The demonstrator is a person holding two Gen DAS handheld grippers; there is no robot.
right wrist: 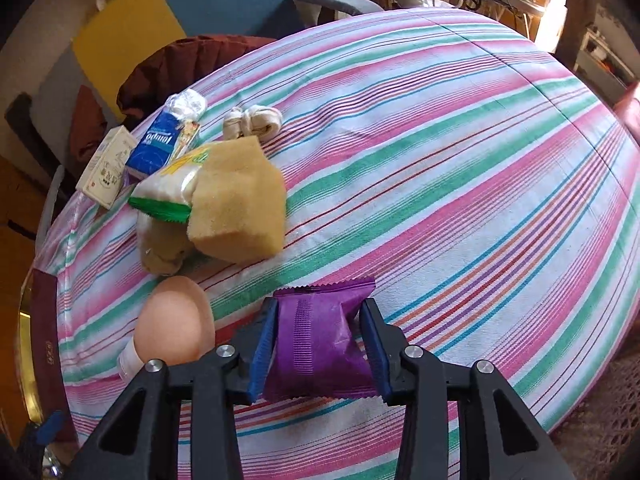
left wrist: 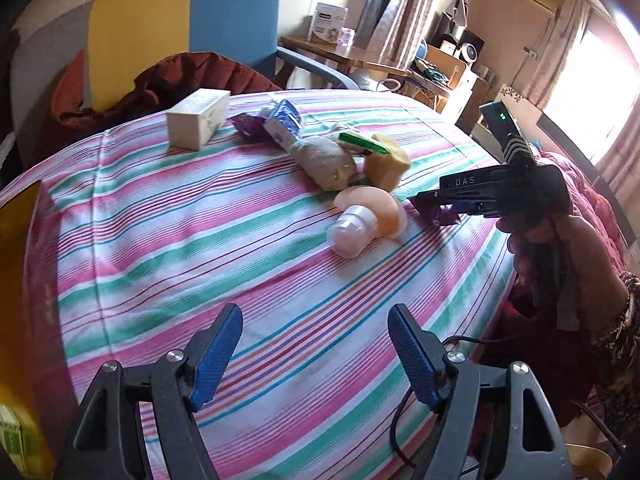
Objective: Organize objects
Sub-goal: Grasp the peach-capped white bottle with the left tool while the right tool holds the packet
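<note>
A striped bedsheet [right wrist: 440, 152] covers the bed, clutter heaped at its far side. The right gripper [right wrist: 320, 340] is clenched on a purple packet [right wrist: 316, 332], pads squeezing both sides, just beside a peach sponge [right wrist: 172, 320]. The left gripper [left wrist: 316, 356] hangs over bare sheet, jaws spread wide and empty.

Purple foil packet [right wrist: 320, 340]: crimped ends, pinched at its sides, lying on the striped sheet [right wrist: 440, 160] beside a peach dome-capped bottle [right wrist: 172, 320].
</note>
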